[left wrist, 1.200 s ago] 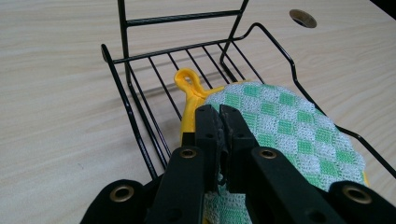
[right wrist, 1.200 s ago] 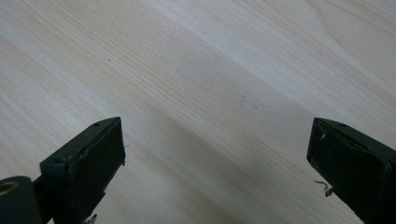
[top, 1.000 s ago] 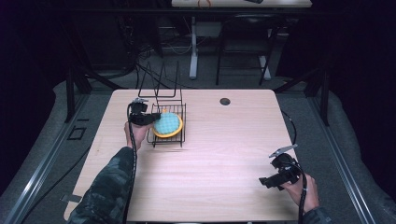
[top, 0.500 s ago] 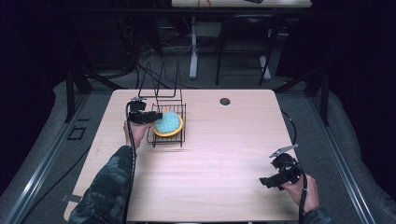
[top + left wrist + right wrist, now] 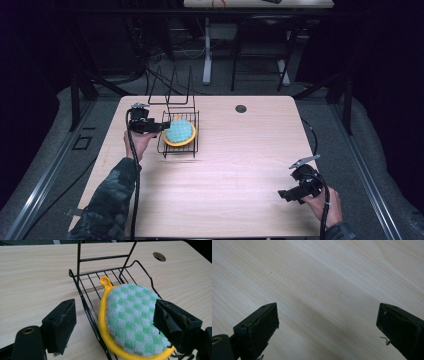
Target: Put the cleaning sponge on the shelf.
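A round pot holder (image 5: 179, 131) (image 5: 130, 315), green-and-white checked with a yellow rim and loop, lies in a black wire rack (image 5: 165, 148) (image 5: 85, 302) on the left half of the wooden table (image 5: 240, 160). My left gripper (image 5: 161, 127) (image 5: 115, 315) is open at the rack's left side. One jaw is outside the rack wire and the other over the pot holder's far side, so the cloth's near edge lies between them, ungripped. My right gripper (image 5: 286, 194) (image 5: 327, 322) stands open low over bare wood near the front right corner, with nothing between its fingers.
Tall wire uprights (image 5: 172, 87) rise at the rack's far end. A round cable hole (image 5: 241, 108) (image 5: 159, 256) sits near the table's far edge. Cables trail from both grippers. Dark floor, table legs and another desk lie beyond the far edge.
My left gripper has edged slightly right, toward the pot holder in the rack. The right gripper has stayed where it was.
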Motion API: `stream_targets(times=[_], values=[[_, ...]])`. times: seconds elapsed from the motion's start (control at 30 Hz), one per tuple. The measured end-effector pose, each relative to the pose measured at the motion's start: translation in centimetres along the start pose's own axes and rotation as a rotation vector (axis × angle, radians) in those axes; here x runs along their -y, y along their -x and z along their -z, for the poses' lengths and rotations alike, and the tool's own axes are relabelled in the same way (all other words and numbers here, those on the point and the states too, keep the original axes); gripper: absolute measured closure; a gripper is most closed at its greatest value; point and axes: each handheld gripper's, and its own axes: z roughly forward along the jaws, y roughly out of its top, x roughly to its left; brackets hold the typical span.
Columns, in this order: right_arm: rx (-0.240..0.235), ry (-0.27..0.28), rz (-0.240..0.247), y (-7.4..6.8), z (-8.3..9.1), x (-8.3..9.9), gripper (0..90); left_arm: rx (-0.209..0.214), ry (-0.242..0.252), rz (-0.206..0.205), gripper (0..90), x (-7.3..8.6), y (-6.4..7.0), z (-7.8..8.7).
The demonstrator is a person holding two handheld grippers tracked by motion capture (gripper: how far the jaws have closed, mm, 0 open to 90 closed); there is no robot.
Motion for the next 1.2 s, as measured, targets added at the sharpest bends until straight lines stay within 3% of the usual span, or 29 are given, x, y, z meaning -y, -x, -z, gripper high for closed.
stream_targets(times=[0.23, 0.43, 0.77, 1.2], values=[[0.001, -0.006, 0.002, 0.0, 0.1, 0.0, 3.6, -0.027, 0.001, -0.039, 16.0, 1.1, 0.0, 2.6], [-0.003, -0.010, 0.006, -0.1, 0.0, -0.1, 3.6, -0.035, 0.008, -0.035, 15.3, 2.0, -0.1, 4.3], [-0.007, -0.013, 0.009, 0.0, 0.0, 0.0, 3.6, -0.053, -0.028, -0.035, 14.5, 3.9, -0.5, 5.7], [-0.001, -0.015, 0.004, -0.2, -0.1, -0.1, 3.9, -0.070, -0.081, -0.105, 11.1, 6.6, 1.3, 8.1]])
